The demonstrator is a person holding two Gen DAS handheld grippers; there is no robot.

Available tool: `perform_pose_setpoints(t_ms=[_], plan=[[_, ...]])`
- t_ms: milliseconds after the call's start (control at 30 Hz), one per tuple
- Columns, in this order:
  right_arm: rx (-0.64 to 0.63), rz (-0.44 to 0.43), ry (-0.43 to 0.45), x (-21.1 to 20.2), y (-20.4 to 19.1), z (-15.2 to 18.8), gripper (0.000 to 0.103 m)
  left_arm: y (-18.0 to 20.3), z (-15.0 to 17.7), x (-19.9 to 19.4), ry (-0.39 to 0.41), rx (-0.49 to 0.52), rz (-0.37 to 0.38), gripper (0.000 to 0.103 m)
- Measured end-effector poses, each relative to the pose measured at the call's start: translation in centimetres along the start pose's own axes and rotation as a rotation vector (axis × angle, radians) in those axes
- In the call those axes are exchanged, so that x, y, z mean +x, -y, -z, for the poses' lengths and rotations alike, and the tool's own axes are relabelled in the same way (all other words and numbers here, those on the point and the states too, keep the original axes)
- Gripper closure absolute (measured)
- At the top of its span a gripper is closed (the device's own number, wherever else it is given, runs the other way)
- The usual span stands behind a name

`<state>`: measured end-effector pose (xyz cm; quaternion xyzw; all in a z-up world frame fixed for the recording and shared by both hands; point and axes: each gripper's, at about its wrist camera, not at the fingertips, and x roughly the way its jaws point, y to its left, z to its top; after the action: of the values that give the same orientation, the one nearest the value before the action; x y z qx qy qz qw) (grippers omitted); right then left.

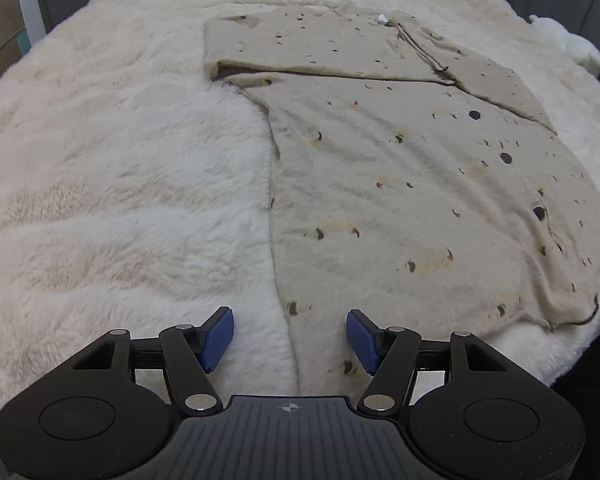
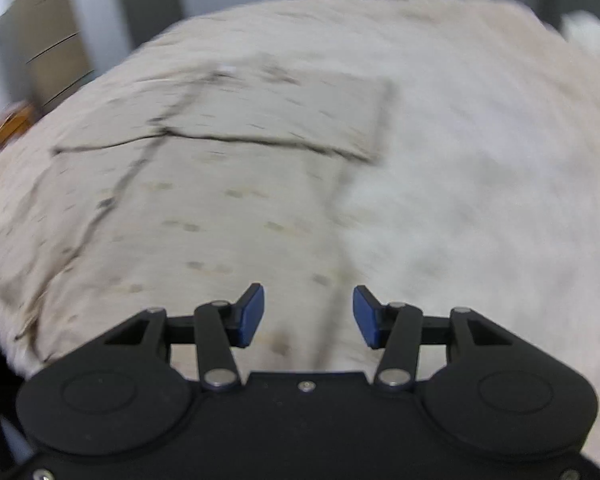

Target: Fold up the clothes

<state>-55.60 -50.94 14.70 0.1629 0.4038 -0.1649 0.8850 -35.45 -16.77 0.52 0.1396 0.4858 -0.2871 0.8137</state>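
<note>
Hovering low over the near hem of the beige cardigan (image 1: 400, 184), the left gripper (image 1: 290, 340) has its blue pads (image 1: 217, 340) spread wide apart with nothing between them; one pad is above the cardigan's cloth, the other above the bare fleece just beside the cardigan's left edge, so that edge runs up through the gap. The cardigan lies flat and speckled with small dark marks and a few dark round buttons (image 1: 506, 157), with a sleeve (image 1: 300, 46) folded across its far part so that the cuff end pokes out past the cardigan's left side. A small white tag (image 1: 383, 19) sits at the cardigan's collar, at its far end. Under the cardigan and all around it spreads a cream fleece blanket (image 1: 100, 184), and a white plush toy (image 1: 568, 42) rests on the blanket well beyond the cardigan's far right corner. In the right wrist view, which is blurred, the right gripper (image 2: 308, 316) likewise has its pads (image 2: 252, 316) parted and bare, hanging over the cardigan's (image 2: 220, 200) near right edge, with the folded sleeve (image 2: 284, 112) crossing the cardigan farther off and the blanket (image 2: 480, 200) to the cardigan's right.
</note>
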Motion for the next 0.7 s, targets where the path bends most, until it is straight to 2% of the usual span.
perform_pose_setpoints(t_ms=[67, 167, 300, 367, 600, 700], plan=[[0.071, -0.013, -0.029, 0.7, 1.7, 0.7, 0.057, 0.1, -0.1, 0.2, -0.002, 0.005, -0.003, 0.044], [0.126, -0.066, -0.061, 1.9, 2.3, 1.7, 0.059, 0.1, -0.3, 0.6, -0.008, 0.013, -0.008, 0.044], [0.160, -0.103, -0.067, 2.2, 2.3, 2.2, 0.059, 0.0, -0.3, 1.1, -0.017, 0.019, -0.009, 0.044], [0.168, -0.137, -0.077, 2.2, 2.5, 2.1, 0.064, 0.0, -0.2, 1.4, -0.024, 0.022, -0.007, 0.044], [0.172, -0.222, -0.131, 2.2, 2.6, 2.4, 0.064, 0.3, 0.7, 2.2, -0.030, 0.047, -0.003, 0.041], [0.181, -0.257, -0.141, 2.2, 2.7, 2.5, 0.064, 0.0, 0.7, 2.1, -0.033, 0.037, 0.037, 0.046]])
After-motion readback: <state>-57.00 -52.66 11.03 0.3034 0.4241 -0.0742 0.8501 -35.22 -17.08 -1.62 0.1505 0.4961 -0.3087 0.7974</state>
